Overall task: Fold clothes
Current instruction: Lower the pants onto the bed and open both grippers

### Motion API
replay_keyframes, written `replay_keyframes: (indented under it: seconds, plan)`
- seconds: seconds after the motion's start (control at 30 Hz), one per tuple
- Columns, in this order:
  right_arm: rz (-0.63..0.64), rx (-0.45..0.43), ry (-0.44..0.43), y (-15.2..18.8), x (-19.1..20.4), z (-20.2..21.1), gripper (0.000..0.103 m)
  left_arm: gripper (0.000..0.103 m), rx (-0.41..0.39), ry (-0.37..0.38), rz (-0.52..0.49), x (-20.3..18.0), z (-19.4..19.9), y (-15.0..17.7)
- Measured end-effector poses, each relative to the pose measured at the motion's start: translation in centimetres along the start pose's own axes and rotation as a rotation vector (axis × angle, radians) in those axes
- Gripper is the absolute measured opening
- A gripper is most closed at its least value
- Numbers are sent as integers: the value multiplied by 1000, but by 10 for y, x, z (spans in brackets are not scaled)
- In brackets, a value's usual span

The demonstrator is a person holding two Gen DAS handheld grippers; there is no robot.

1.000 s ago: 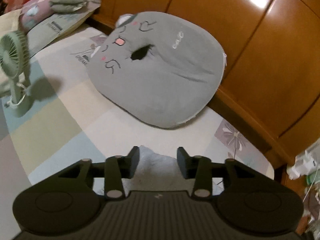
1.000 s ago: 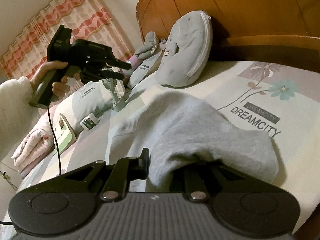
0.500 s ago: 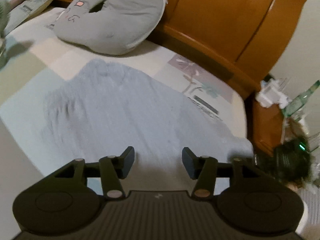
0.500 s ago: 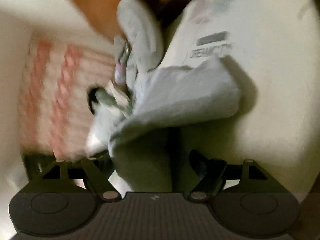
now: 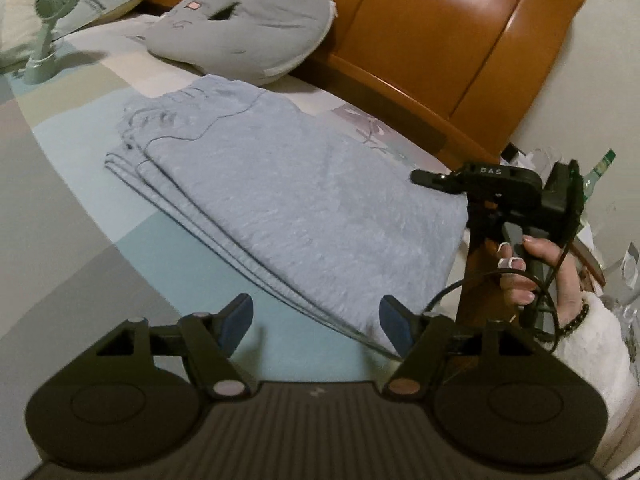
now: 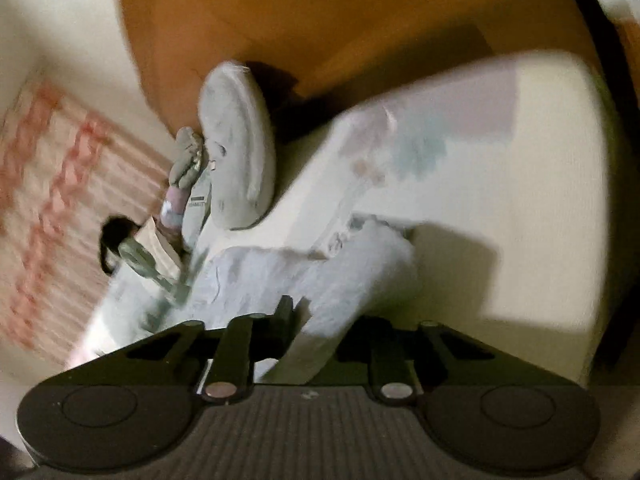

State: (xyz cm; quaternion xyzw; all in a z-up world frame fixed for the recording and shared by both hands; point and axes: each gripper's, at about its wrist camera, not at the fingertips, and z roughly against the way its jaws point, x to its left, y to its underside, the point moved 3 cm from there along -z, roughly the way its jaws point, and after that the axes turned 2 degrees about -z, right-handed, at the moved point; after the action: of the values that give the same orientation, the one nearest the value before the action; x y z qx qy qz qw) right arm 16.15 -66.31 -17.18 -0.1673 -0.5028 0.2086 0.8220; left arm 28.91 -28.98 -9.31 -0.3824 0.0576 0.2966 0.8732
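Note:
A light blue-grey garment lies folded in flat layers on the bed sheet. My left gripper is open and empty, just above the garment's near corner. My right gripper, held in a hand at the bed's right side, reaches over the garment's far right edge. In the blurred right wrist view the right gripper has a corner of the garment between its jaws; its right finger is hidden by the cloth.
A grey face-print cushion leans on the wooden headboard. A small green fan stands at the far left by pillows. Bottles and clutter sit beyond the bed's right edge.
The left gripper has pulled back and opened wider; the garment now lies flat and folded. The right gripper has rolled sideways while holding the garment corner.

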Motion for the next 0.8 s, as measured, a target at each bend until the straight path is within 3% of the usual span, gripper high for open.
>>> replay_keyframes:
  seconds: [0.03,0.17,0.27,0.33,0.43,0.53,0.6,0.7,0.8]
  plan:
    - [62,-16,14,-6,4,5,15,70,-2,2,-4,1,2,2]
    - [235,-9,83,-21,8,12,14,70,-4,2,-11,4,6,7]
    - [300,43,180,-22,-5,4,20,70,-2,-5,-13,7,9,10]
    - [379,27,267,-19,-1,10,31,71,2,-6,-19,9,10,9]
    - [491,-48,265,-11,23,34,35,74,5,-28,-35,13,9,1]
    - [653,-12,199,14,56,39,49,74,-1,-76,-60,14,2,-18]
    - [772,17,184,37,69,36,50,74,-17,-108,-86,14,-3,-34]
    - [963,-87,318,61,77,37,50,75,-27,-121,-124,10,-22,-60]
    - [993,-162,429,50,75,41,51,75,-42,-120,-162,6,-46,-75]
